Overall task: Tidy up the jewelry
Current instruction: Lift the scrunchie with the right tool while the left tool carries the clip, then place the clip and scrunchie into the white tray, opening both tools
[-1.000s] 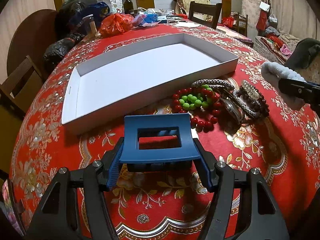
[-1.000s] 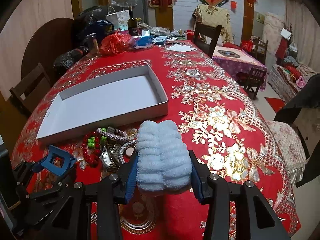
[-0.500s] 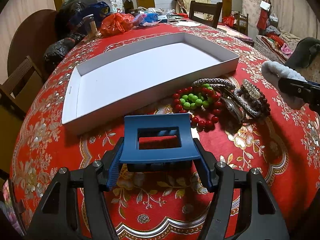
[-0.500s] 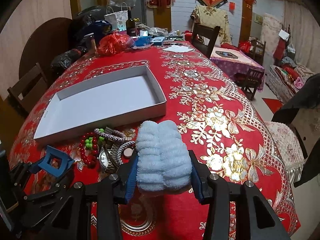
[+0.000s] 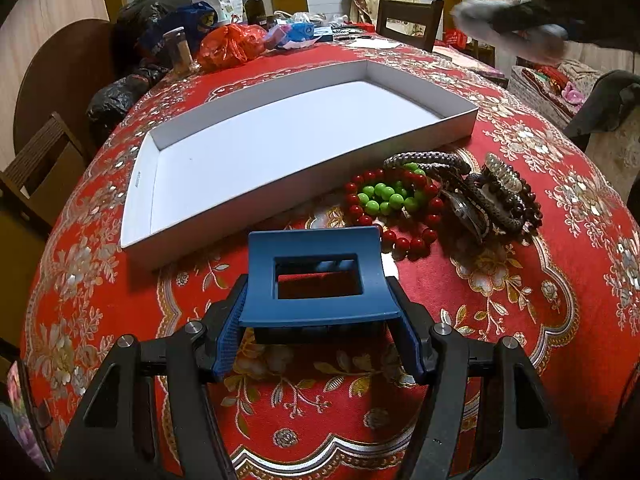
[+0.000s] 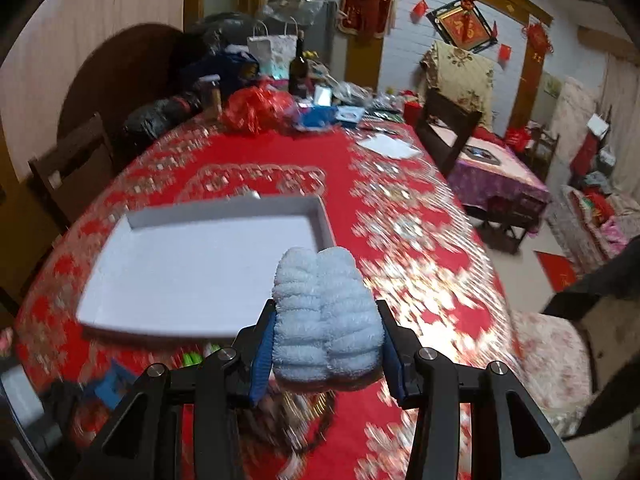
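My left gripper (image 5: 320, 320) is shut on a blue hair claw clip (image 5: 316, 280), held just above the red tablecloth in front of the white tray (image 5: 136, 184). My right gripper (image 6: 326, 344) is shut on a fluffy light-blue scrunchie (image 6: 326, 320), raised high near the tray's (image 6: 324, 220) right end; it shows blurred at the top right of the left wrist view (image 5: 516, 24). A pile of jewelry lies right of the tray's near wall: red bead bracelet (image 5: 416, 240), green bead bracelet (image 5: 384, 196), braided grey bracelets (image 5: 432, 160), a watch (image 5: 468, 212).
Bags, a bottle (image 5: 253, 4) and clutter stand at the far end of the table. Wooden chairs stand at the left (image 5: 40, 168) and far side (image 5: 408, 16). The table edge drops off on the right (image 6: 500, 272).
My right gripper has lifted the scrunchie up and forward, from beside the jewelry pile to high near the tray's right end, moving fast. The left gripper and clip have barely moved.
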